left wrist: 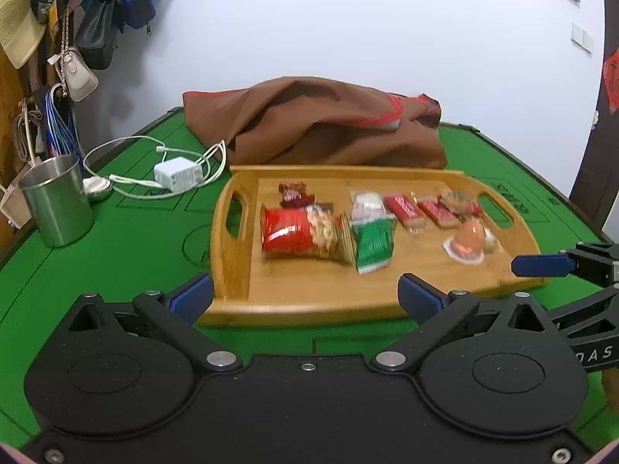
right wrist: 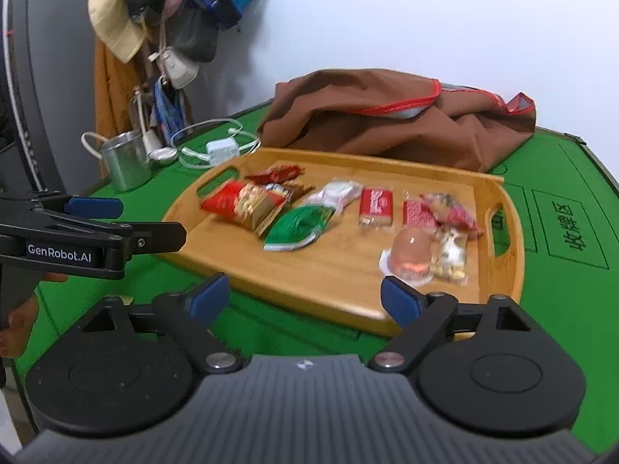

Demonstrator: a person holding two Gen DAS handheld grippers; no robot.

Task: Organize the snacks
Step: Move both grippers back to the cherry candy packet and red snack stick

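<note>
A wooden tray (left wrist: 309, 301) (right wrist: 309, 282) lies on the green table and holds several snacks. They include a red nut pack (left wrist: 298, 234) (right wrist: 241, 203), a green packet (left wrist: 373, 245) (right wrist: 300, 226), red wafer bars (left wrist: 404, 208) (right wrist: 375, 203), and an orange jelly cup (left wrist: 468, 241) (right wrist: 410, 255). My left gripper (left wrist: 305, 295) is open and empty at the tray's near edge. My right gripper (right wrist: 305, 299) is open and empty, just before the tray's near edge. Its blue finger (left wrist: 541, 265) shows at the right of the left wrist view.
A brown cloth bag (left wrist: 321, 123) (right wrist: 398, 120) lies behind the tray. A steel cup (left wrist: 56, 201) (right wrist: 125, 162) and a white charger with cable (left wrist: 178, 176) (right wrist: 222, 147) sit at the left. Bags and hats (left wrist: 77, 11) hang on the left wall.
</note>
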